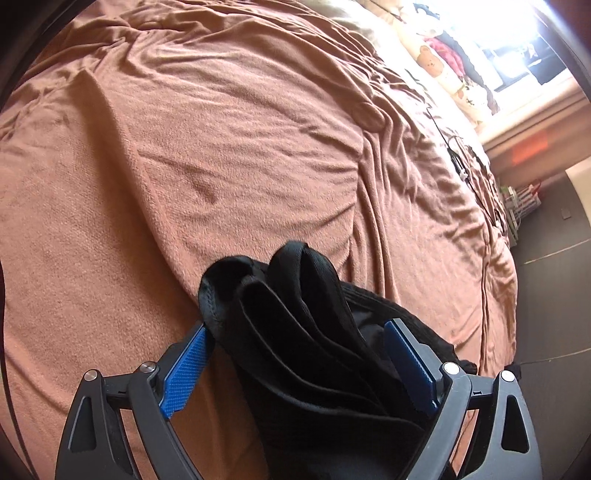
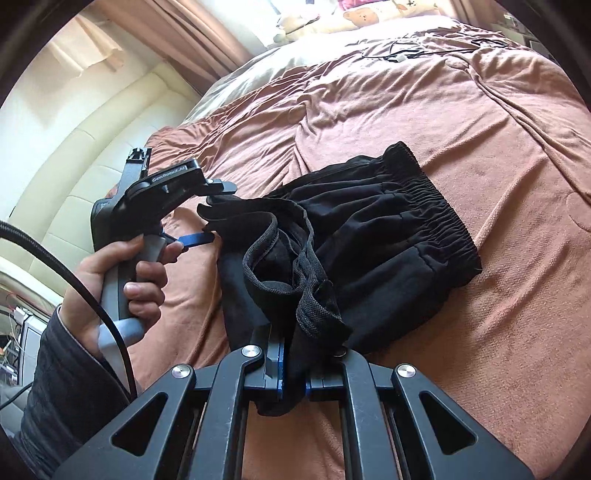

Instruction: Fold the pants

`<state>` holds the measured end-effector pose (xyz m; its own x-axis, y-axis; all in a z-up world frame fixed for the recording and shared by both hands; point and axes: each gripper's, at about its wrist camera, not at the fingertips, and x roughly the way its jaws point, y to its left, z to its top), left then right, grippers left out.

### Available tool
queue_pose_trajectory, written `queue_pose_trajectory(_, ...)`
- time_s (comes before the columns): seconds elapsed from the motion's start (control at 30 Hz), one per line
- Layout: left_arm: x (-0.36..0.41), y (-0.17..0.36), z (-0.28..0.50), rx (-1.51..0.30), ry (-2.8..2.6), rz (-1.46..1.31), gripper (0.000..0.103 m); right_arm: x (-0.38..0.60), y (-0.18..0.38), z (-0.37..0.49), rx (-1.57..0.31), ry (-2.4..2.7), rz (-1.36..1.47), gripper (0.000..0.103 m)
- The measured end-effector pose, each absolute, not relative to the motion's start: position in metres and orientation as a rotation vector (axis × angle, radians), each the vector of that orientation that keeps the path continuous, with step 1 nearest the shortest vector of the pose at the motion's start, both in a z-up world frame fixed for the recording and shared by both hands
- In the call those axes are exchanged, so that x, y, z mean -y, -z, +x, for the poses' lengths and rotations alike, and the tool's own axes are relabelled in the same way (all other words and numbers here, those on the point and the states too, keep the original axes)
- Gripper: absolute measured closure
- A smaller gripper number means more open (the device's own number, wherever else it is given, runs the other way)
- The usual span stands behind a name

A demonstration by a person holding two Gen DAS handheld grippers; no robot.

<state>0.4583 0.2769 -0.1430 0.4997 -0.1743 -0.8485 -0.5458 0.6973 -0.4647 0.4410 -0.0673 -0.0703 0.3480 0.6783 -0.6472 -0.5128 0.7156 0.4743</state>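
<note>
Nearest in the right wrist view, the right gripper (image 2: 293,373) has its jaws clamped together on a bunch of black fabric, a hem or leg end of the pants (image 2: 369,236), which rises from between the blue pads and drapes forward. Just beyond the pinch, cuffs with ribbed edging stand up in loose loops. The rest of the pants lies bunched on the brown blanket (image 2: 480,129), the gathered elastic waistband (image 2: 436,206) farthest from the gripper and turned toward the right of the picture.

To the left, a hand (image 2: 122,280) in a dark sleeve (image 2: 62,387) grips the handle of the left gripper (image 2: 207,221), with a black cable (image 2: 92,295) running past the wrist. Its tip sits at the left edge of the fabric pile.

In the left wrist view, the left gripper (image 1: 295,347) has its jaws spread wide. Folded black layers of the pants (image 1: 295,314) stand between the blue pads (image 1: 184,365); the cloth seems to brush the left pad, though the dark folds make contact hard to judge, and the pads do not squeeze it.

Farther off, the blanket spreads in wrinkles across the bed. Thin black cords (image 2: 402,55) lie on it near the far end. Beyond them sits a cream pillow (image 2: 369,16) printed with bears, under bright window light, with a curtain (image 2: 192,33) at left and a pale padded wall (image 2: 92,122) beside the bed.
</note>
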Motion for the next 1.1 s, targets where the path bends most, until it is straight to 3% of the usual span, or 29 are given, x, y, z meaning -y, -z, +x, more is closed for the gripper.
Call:
queue_pose_trajectory(0.07, -0.282, 0.144, 0.463, -1.064, -0.280, -0.796, 0.015, 0.068, 0.071, 0.440, -0.932, -0.783, 0.199, 0.099)
queue_pose_trajectory(0.17, -0.287, 0.146, 0.467, -1.103, -0.298, -0.794, 0.054, 0.070, 0.074, 0.439, -0.928, -0.787, 0.200, 0.099)
queue_pose_trajectory(0.2, -0.287, 0.145, 0.468, -1.111, -0.295, -0.795, 0.072, 0.071, 0.074, 0.438, -0.927, -0.788, 0.201, 0.099)
queue_pose_trajectory(0.23, -0.287, 0.143, 0.468, -1.113, -0.292, -0.793, 0.081, 0.073, 0.075, 0.438, -0.926, -0.791, 0.205, 0.099)
queue_pose_trajectory(0.5, -0.270, 0.100, 0.473, -1.056, -0.221, -0.761, 0.092, 0.088, 0.077, 0.435, -0.925, -0.804, 0.248, 0.099)
queue_pose_trajectory(0.77, -0.228, 0.062, 0.493, -1.024, -0.111, -0.706, 0.092, 0.117, 0.083, 0.429, -0.912, -0.793, 0.310, 0.099)
queue_pose_trajectory(1.1, -0.169, 0.059, 0.527, -1.049, -0.011, -0.641, 0.093, 0.161, 0.098, 0.423, -0.905, -0.734, 0.387, 0.099)
